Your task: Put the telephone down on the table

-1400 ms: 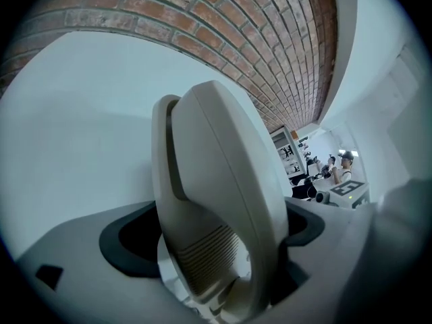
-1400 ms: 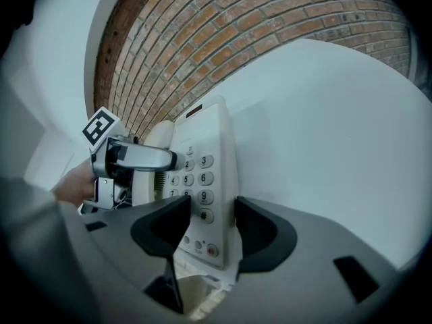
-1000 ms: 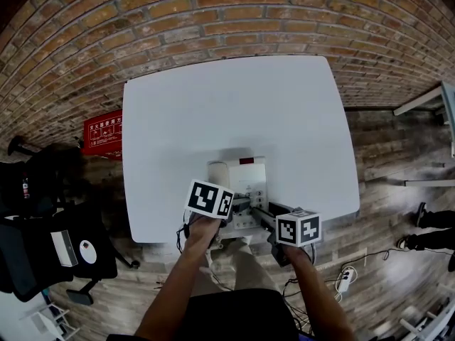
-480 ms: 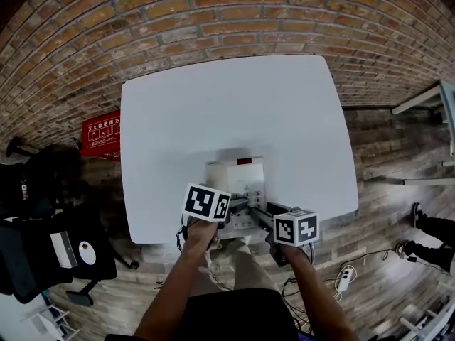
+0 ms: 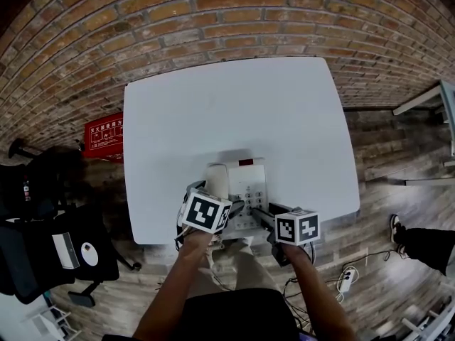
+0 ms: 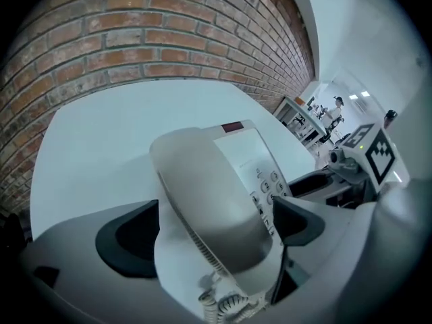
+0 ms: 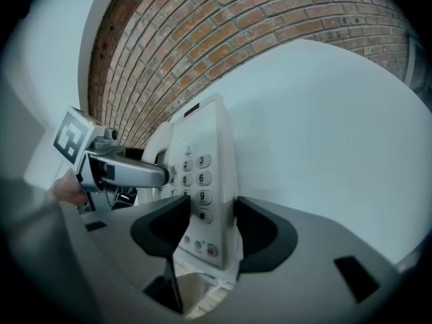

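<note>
A pale grey desk telephone (image 5: 250, 183) sits at the near edge of the white table (image 5: 213, 112), keypad up. My left gripper (image 5: 229, 206) is shut on its handset (image 6: 209, 187), which fills the gap between the two dark pads; the coiled cord (image 6: 226, 306) hangs below. The right gripper (image 5: 260, 216) is shut on the right side of the telephone's base (image 7: 202, 154), one pad on the keypad face, the other on the outer edge. In the right gripper view the left gripper (image 7: 128, 171) reaches in from the left to the handset (image 7: 158, 144). Whether the base rests flat is hidden.
A brick wall runs behind the table. On the floor to the left are a red sign (image 5: 103, 135) and a black chair with bags (image 5: 64, 247). A power strip (image 5: 346, 279) and a person's shoe (image 5: 416, 240) are on the wooden floor to the right.
My left gripper has rolled and shifted slightly toward me, and the handset now shows more to the left of the base. The right gripper has stayed put.
</note>
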Action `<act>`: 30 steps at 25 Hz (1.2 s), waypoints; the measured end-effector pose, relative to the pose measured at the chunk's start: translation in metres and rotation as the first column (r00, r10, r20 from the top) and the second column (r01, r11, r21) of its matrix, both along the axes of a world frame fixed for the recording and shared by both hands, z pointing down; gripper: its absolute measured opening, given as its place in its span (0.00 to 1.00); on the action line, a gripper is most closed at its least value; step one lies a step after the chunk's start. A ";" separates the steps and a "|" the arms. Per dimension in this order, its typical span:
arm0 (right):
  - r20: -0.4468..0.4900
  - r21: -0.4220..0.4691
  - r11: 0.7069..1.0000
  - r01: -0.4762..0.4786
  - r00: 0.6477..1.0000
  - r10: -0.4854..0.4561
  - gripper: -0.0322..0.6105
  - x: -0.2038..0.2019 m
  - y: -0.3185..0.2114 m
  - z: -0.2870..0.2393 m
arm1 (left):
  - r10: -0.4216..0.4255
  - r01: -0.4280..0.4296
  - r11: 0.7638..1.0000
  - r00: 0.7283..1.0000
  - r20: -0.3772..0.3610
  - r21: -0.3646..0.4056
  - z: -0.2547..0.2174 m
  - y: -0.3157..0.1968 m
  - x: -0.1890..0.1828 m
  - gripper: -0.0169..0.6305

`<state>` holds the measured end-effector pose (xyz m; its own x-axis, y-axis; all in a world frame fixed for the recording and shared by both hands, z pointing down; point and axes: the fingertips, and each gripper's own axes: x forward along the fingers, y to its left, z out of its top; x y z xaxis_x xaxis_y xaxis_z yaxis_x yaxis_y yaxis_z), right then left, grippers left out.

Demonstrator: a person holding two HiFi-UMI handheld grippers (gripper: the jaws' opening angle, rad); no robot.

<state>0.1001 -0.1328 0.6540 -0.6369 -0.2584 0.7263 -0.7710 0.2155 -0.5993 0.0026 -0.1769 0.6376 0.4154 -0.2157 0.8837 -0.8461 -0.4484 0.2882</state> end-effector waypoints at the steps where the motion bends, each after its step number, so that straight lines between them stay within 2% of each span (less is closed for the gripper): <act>1: 0.002 -0.002 1.000 -0.001 1.000 0.001 0.40 0.000 0.000 0.000 | 0.008 -0.008 1.000 1.000 -0.005 0.007 -0.004 0.001 -0.001 0.83; 5: 0.000 -0.001 1.000 -0.004 1.000 0.004 0.40 0.001 0.000 0.001 | 0.062 -0.062 0.997 0.998 -0.005 0.055 -0.021 0.005 -0.005 0.83; 10: 0.000 0.002 1.000 -0.006 1.000 0.006 0.40 0.000 0.000 0.001 | 0.114 -0.107 0.986 0.992 -0.045 0.127 -0.052 0.006 -0.007 0.80; 13: 0.001 0.004 1.000 -0.010 1.000 0.010 0.40 0.001 0.000 0.001 | 0.167 -0.164 0.968 0.986 -0.002 0.192 -0.068 0.005 -0.010 0.67; 16: 0.006 0.003 1.000 -0.014 1.000 0.014 0.40 0.001 0.000 0.001 | 0.238 -0.257 0.933 0.966 0.103 0.252 -0.074 0.006 -0.014 0.46; 19: 0.006 0.012 1.000 -0.017 1.000 0.017 0.40 0.000 0.000 0.001 | 0.273 -0.304 0.913 0.951 0.147 0.273 -0.077 0.010 -0.015 0.26; 22: 0.000 0.017 1.000 -0.022 1.000 0.021 0.40 0.000 0.001 0.000 | 0.303 -0.354 0.893 0.930 0.208 0.277 -0.078 0.012 -0.017 0.12; 25: -0.003 0.015 1.000 -0.024 1.000 0.024 0.40 -0.001 0.001 0.000 | 0.347 -0.415 0.867 0.900 0.265 0.274 -0.077 0.014 -0.014 0.05; 30: -0.008 0.016 0.999 -0.029 1.000 0.029 0.40 0.000 0.000 0.000 | 0.408 -0.493 0.839 0.850 0.333 0.231 -0.068 0.016 -0.009 0.04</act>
